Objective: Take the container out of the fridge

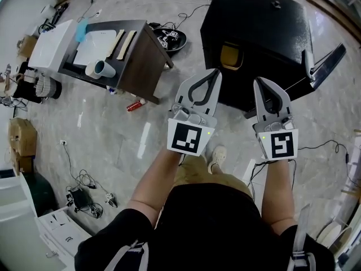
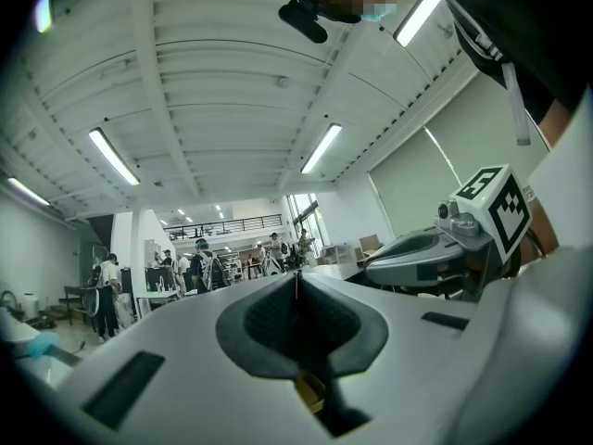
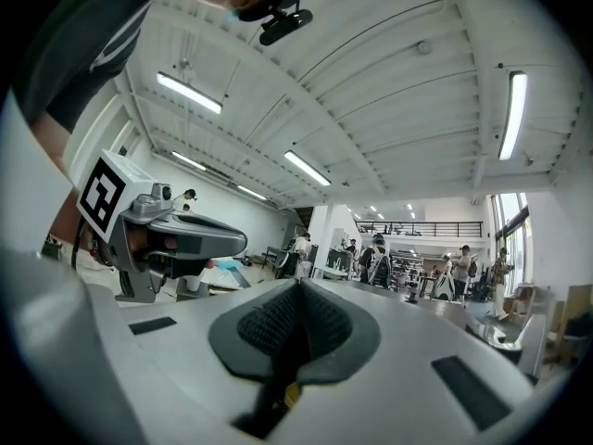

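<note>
A black mini fridge [image 1: 259, 27] stands on the floor ahead of me in the head view. Its door [image 1: 327, 64] is swung open to the right. A yellowish container [image 1: 232, 56] shows in an opening low on the fridge's left side. My left gripper [image 1: 214, 72] is held in the air just short of the fridge, jaws closed with nothing between them. My right gripper [image 1: 260, 81] hangs beside it, also shut and empty. Both gripper views look up at the ceiling and a far hall. The left gripper [image 2: 296, 274] and the right gripper [image 3: 298, 284] show jaws meeting.
A dark low table [image 1: 141, 55] at the left carries a white board, a pale cup [image 1: 100, 69] and a blue cloth. A red can [image 1: 135, 104] lies on the floor beside it. Cables trail over the tiles. A white cabinet [image 1: 56, 230] stands at the lower left.
</note>
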`<state>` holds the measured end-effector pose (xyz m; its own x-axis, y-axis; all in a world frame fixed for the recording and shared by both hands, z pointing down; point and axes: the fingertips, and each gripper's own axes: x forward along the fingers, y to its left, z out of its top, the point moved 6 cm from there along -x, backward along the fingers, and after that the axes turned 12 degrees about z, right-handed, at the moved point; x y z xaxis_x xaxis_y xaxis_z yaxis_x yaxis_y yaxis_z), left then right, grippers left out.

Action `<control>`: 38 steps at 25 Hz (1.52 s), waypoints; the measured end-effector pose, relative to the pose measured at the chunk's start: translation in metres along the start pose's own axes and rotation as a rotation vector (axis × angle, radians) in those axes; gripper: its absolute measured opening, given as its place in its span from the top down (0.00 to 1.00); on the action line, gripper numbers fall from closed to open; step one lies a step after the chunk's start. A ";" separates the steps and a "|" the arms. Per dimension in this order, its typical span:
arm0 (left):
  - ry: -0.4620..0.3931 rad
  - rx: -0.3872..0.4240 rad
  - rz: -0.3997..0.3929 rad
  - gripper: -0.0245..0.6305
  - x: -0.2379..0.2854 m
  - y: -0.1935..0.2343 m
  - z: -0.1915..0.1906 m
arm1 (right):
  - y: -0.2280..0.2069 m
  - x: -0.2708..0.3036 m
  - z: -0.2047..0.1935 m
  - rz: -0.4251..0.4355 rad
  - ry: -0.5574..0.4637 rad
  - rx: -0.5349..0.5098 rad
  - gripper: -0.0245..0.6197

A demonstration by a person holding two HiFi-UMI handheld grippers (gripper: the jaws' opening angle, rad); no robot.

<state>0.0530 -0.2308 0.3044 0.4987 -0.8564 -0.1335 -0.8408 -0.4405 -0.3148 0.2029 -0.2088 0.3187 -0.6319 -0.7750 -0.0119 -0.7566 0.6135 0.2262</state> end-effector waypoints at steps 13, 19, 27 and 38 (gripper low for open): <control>-0.004 -0.040 -0.078 0.93 0.014 0.043 -0.037 | 0.025 0.064 -0.009 -0.002 0.134 -0.105 0.90; -0.001 -0.084 -0.104 0.93 0.016 0.061 -0.067 | 0.034 0.087 -0.040 0.034 0.322 -0.177 0.90; 0.034 -0.111 -0.089 0.93 0.028 0.070 -0.105 | 0.029 0.123 -0.092 0.159 0.498 -0.249 0.90; 0.095 -0.128 -0.050 0.93 0.047 0.069 -0.142 | -0.014 0.165 -0.194 0.347 0.707 -0.310 0.76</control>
<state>-0.0108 -0.3398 0.4096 0.5236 -0.8515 -0.0288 -0.8382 -0.5088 -0.1961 0.1415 -0.3749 0.5029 -0.4882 -0.5261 0.6963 -0.3935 0.8449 0.3624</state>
